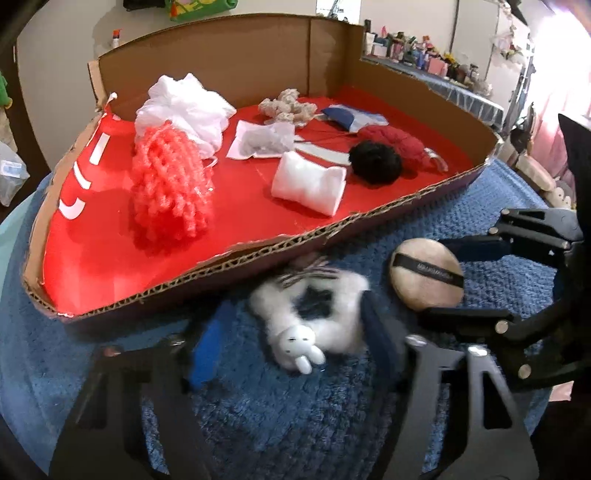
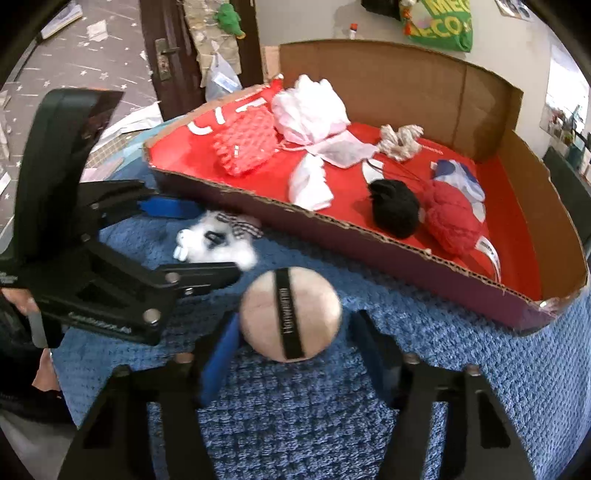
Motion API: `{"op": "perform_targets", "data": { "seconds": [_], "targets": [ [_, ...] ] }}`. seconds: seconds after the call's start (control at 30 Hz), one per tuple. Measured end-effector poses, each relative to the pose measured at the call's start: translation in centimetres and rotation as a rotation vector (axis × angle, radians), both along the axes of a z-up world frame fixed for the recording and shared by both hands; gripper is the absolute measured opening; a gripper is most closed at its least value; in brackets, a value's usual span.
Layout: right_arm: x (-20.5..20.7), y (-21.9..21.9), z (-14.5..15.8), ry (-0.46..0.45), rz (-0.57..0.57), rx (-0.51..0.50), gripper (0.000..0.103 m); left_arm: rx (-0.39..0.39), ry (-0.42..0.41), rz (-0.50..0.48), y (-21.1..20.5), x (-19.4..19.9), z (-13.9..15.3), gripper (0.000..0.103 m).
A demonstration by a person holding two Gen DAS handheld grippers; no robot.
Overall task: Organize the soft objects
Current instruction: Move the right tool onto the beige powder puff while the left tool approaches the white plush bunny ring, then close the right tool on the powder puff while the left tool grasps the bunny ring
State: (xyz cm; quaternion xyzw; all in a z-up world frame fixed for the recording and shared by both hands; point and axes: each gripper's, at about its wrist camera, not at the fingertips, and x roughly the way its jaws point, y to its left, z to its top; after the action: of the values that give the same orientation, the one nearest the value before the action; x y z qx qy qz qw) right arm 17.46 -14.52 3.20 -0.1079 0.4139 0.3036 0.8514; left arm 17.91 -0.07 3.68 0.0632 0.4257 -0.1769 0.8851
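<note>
Puff [image 2: 290, 314] on the blue mat [image 2: 406, 369], between the right gripper [image 2: 295, 334] fingers: left pad touches its edge, right pad looks just clear, so grip can't be confirmed. At its 10 o'clock, white bunny [image 1: 314, 325] sits between the left gripper [image 1: 291, 343] fingers; blurred, contact unclear. Cardboard tray [image 1: 258, 254] at 12 o'clock, just beyond both. Inside it: pink curly ball [image 1: 170, 184], white pad [image 1: 308, 182], black pompom [image 1: 375, 162], red yarn [image 1: 395, 142].

A lived-in home room, likely a bedroom: a blue knitted blanket [image 2: 369, 332] covers the surface, a wooden door [image 2: 166, 48] stands behind, a shelf [image 1: 424, 55] is crowded with bottles and trinkets, and papers [image 2: 92, 29] litter the star-patterned floor.
</note>
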Motion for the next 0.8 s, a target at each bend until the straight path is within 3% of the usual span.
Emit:
{"op": "perform_targets", "data": {
  "seconds": [0.07,0.37,0.8],
  "targets": [
    [-0.3,0.0,0.3,-0.010,0.007,0.003,0.053,-0.004,-0.014,-0.010,-0.1,-0.3,0.3,0.053],
    [-1.5,-1.0,2.2,-0.049,-0.013,0.044,0.051,-0.017,-0.068,-0.019,-0.2,-2.0,1.8,0.053],
    [-2.8,-2.2,3.0,-0.059,-0.049,0.073,0.051,-0.032,-0.080,-0.013,0.1,-2.7,2.3,0.053]
  ]
}}
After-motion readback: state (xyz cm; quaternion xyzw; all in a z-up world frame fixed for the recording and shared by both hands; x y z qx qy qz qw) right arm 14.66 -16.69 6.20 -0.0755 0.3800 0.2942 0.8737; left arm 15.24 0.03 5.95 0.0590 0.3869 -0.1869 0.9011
